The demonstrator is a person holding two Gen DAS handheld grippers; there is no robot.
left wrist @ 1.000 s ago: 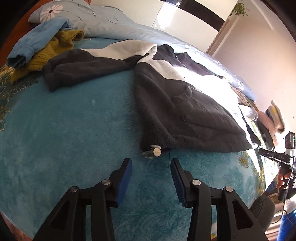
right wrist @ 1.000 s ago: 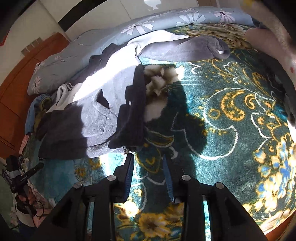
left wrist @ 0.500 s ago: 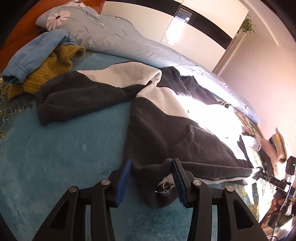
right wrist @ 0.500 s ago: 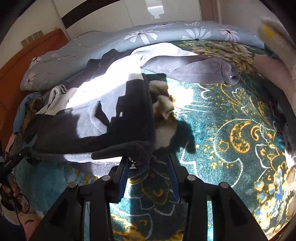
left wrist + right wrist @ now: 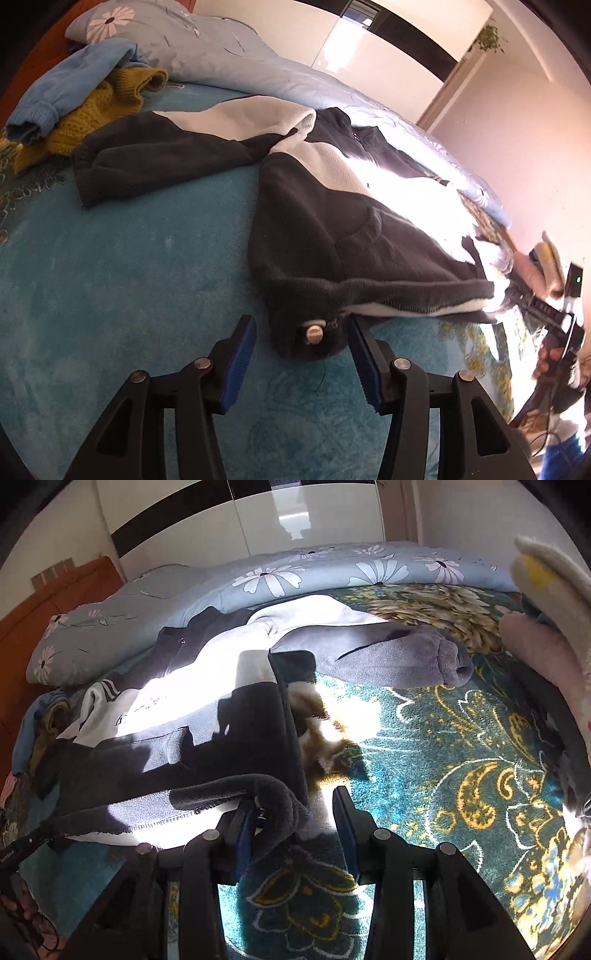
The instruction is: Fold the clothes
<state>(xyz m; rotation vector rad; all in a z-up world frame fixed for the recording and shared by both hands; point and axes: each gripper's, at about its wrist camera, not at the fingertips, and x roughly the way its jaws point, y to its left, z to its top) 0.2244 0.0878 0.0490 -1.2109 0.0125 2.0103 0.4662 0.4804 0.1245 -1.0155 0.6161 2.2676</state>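
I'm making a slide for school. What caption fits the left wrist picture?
Open left hand-held gripper straddles the hem corner of a dark fleece jacket spread on a teal blanket.

Left gripper is low, fingers spread wide apart. Right gripper same deal, low with fingers apart.

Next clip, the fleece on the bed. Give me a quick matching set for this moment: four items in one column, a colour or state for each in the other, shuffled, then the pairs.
Items
1. left gripper
2. yellow knit sweater
3. black-and-white fleece jacket
4. floral duvet

States
A. bunched along the far edge of the bed
B. open, hem corner between its fingers
C. spread flat, sleeves out to the sides
D. under a blue garment

Pairs: 1-B, 2-D, 3-C, 4-A
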